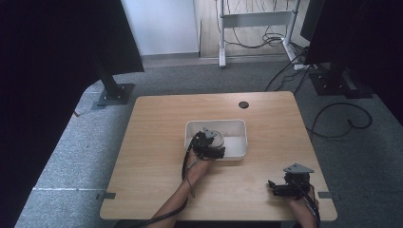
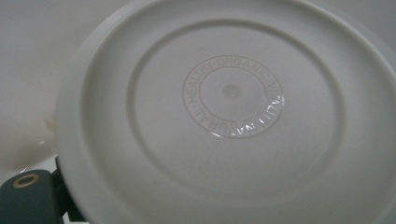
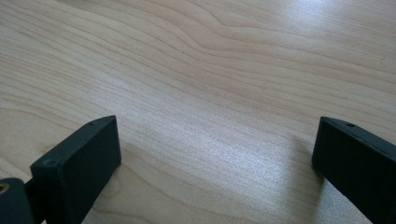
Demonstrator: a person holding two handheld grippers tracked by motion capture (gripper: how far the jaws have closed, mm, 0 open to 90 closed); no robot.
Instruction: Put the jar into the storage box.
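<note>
Embossed lettering on the round white plastic lid (image 2: 224,121) reads "HEALTHY·ORGANIC·VI…", then "NATURAL" around a ring at its centre; the rest of the ring is lost in glare. Lid sits close against the left gripper's camera, one black jaw visible at its lower left edge. From the high view, the left gripper (image 1: 209,145) reaches over the near left part of a white rectangular bin (image 1: 237,140), with a round pale object (image 1: 216,138) just beyond it inside the bin. Whether its jaws clamp the lid cannot be told. Bin stands at the middle of the wooden table (image 1: 152,142). Right gripper (image 3: 215,158) rests low at the near right of the table, jaws spread wide, nothing between them but bare wood grain.
</note>
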